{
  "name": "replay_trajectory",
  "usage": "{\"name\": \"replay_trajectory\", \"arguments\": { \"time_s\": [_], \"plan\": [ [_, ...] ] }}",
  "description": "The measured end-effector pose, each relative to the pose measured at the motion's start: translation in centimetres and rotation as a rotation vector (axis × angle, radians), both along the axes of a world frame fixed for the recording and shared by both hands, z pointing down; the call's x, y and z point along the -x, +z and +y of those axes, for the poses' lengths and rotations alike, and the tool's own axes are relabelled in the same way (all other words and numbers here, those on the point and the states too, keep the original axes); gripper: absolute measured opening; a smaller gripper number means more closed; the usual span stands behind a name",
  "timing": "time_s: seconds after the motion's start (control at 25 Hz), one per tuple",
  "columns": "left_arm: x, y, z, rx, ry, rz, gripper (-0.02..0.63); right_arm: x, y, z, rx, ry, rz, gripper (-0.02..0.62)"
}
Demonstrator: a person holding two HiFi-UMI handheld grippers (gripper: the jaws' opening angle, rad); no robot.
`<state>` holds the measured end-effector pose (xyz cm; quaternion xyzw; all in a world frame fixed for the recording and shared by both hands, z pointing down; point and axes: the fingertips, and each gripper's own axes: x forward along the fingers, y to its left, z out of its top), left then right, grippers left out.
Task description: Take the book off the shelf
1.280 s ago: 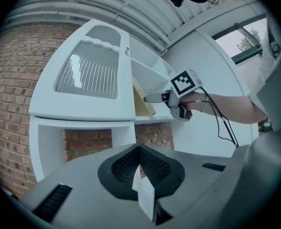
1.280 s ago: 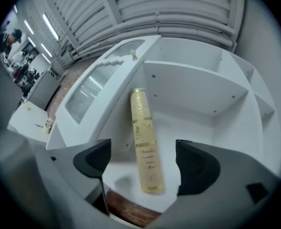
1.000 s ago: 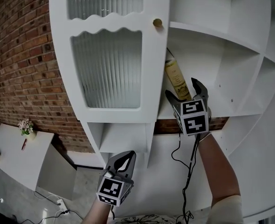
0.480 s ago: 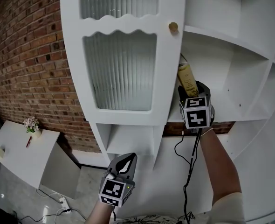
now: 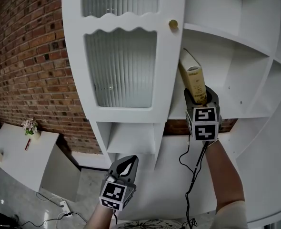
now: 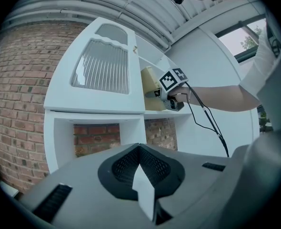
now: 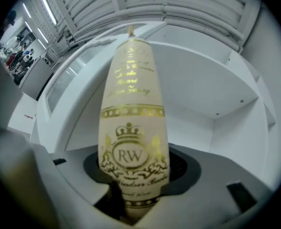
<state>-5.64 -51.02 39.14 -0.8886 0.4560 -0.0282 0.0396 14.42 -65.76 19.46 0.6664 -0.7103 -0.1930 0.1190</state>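
The cream, gold-stamped hardback book (image 5: 193,80) stands tilted on the white open shelf (image 5: 240,109), just right of the ribbed-glass cabinet door (image 5: 124,66). The right gripper (image 5: 201,98) has its fingers closing on the book's lower spine, apparently to draw it out. The left gripper (image 5: 125,165) hangs below the door with its fingers together and empty.

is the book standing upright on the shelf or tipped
Tipped: the cream book with gold print leans off vertical, its lower end between the closing right claw.
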Motion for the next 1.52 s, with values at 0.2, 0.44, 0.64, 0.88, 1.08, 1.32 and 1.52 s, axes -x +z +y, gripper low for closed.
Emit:
{"name": "replay_trajectory", "arguments": {
  "time_s": [0.2, 0.44, 0.64, 0.88, 1.08, 1.32, 1.52],
  "plan": [
    [-0.9, -0.4, 1.4, -0.005, 0.018, 0.007, 0.006, -0.9, -0.1, 5.3, -0.058, -0.022, -0.034, 0.233],
    [-1.9, -0.3, 3.6, 0.002, 0.007, 0.012, 0.006, -0.8, 1.1, 12.2, -0.111, -0.08, -0.031, 0.232],
    [-2.5, -0.2, 5.5, 0.001, -0.003, 0.024, 0.006, -0.8, 3.5, 16.6, -0.107, -0.103, -0.059, 0.233],
    [-3.0, -0.3, 6.8, -0.001, -0.016, 0.03, 0.006, -1.1, 8.4, 19.7, -0.065, -0.12, -0.119, 0.233],
    [-3.0, 0.0, 7.4, -0.002, -0.018, 0.028, 0.006, -1.1, 14.3, 21.3, -0.008, -0.141, -0.159, 0.233],
    [-2.8, 1.0, 7.8, 0.006, -0.022, 0.026, 0.006, -0.8, 20.0, 22.7, 0.072, -0.165, -0.203, 0.232],
    [-2.9, 1.7, 7.9, 0.041, -0.016, 0.017, 0.006, -0.9, 21.0, 22.9, 0.087, -0.162, -0.218, 0.232]
  ]
}}
